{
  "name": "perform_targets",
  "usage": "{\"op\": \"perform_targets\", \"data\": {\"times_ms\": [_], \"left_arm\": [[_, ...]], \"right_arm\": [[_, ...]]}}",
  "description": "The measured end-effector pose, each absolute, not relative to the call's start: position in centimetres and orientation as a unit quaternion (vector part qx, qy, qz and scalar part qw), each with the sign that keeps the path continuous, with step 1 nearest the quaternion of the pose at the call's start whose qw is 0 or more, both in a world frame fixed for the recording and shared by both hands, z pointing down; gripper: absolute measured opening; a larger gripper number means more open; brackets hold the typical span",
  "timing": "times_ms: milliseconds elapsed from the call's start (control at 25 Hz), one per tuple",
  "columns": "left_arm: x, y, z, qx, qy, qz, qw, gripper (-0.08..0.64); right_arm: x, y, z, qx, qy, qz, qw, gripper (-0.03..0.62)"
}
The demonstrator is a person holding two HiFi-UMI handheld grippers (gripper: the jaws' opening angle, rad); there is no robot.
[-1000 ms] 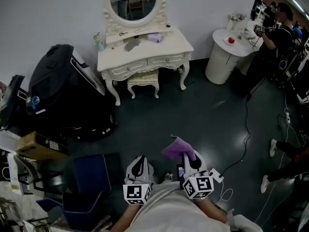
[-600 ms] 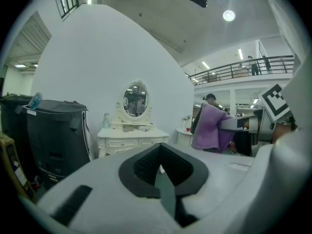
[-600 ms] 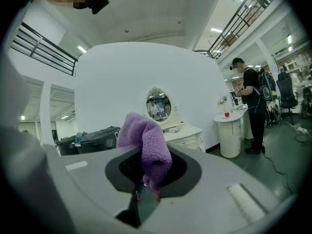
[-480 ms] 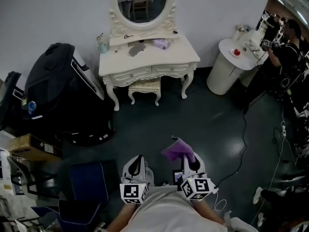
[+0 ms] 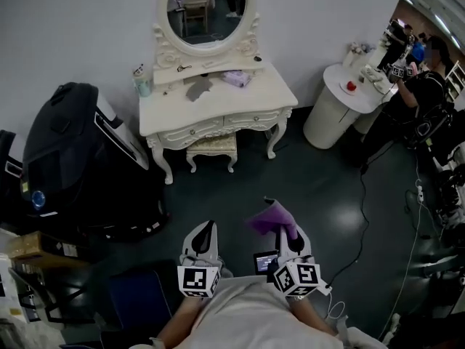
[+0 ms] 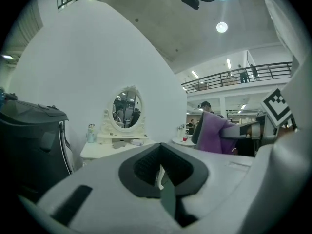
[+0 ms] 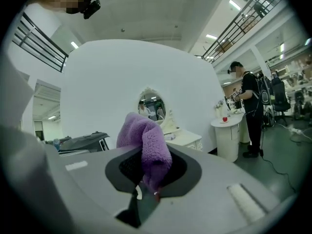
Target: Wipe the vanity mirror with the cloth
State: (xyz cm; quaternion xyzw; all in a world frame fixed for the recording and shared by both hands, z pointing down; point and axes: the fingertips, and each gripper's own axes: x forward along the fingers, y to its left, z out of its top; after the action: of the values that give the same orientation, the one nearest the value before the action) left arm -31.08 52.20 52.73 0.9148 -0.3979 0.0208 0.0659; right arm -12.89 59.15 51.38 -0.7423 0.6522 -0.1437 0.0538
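The oval vanity mirror [image 5: 206, 7] in its white carved frame stands on the white dressing table [image 5: 218, 100] against the far wall, some way off across the dark floor. It also shows as the mirror [image 6: 126, 110] in the left gripper view and the mirror [image 7: 152, 107] in the right gripper view. My right gripper [image 5: 285, 233] is shut on a purple cloth [image 5: 270, 217], which bunches up above its jaws as the cloth [image 7: 146, 147]. My left gripper [image 5: 205, 237] is shut and holds nothing. Both point level toward the table.
A small stool [image 5: 211, 147] sits under the table. A large black case [image 5: 69, 151] stands to the left. A round white side table [image 5: 336, 104] is at the right, with a person [image 5: 421, 86] beside it and a cable [image 5: 363, 217] on the floor.
Both grippers have advanced toward the dressing table, which now sits a little lower in the head view. The cloth stays in the right gripper's jaws.
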Motion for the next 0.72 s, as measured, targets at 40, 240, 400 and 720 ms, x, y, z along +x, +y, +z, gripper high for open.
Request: {"op": "perform_targets", "data": {"times_ms": [40, 240, 400, 720], "left_arm": [[-31.3, 51.7, 52.7, 0.917, -0.394, 0.023, 0.063, 0.005], [-33.9, 48.6, 53.7, 0.91, -0.406, 0.028, 0.078, 0.005], [-34.4, 47.0, 53.3, 0.913, -0.399, 0.022, 0.078, 0.043], [-33.4, 43.7, 54.3, 0.909, -0.407, 0.03, 0.09, 0.098]], "right_arm": [[-13.1, 58.4, 51.6, -0.744, 0.649, -0.147, 0.054, 0.058], [-15.5, 54.8, 52.2, -0.736, 0.658, -0.157, 0.041, 0.058], [-16.2, 52.3, 52.2, -0.727, 0.668, -0.159, 0.03, 0.058], [-16.4, 46.8, 53.7, -0.696, 0.695, -0.18, 0.015, 0.058]]}}
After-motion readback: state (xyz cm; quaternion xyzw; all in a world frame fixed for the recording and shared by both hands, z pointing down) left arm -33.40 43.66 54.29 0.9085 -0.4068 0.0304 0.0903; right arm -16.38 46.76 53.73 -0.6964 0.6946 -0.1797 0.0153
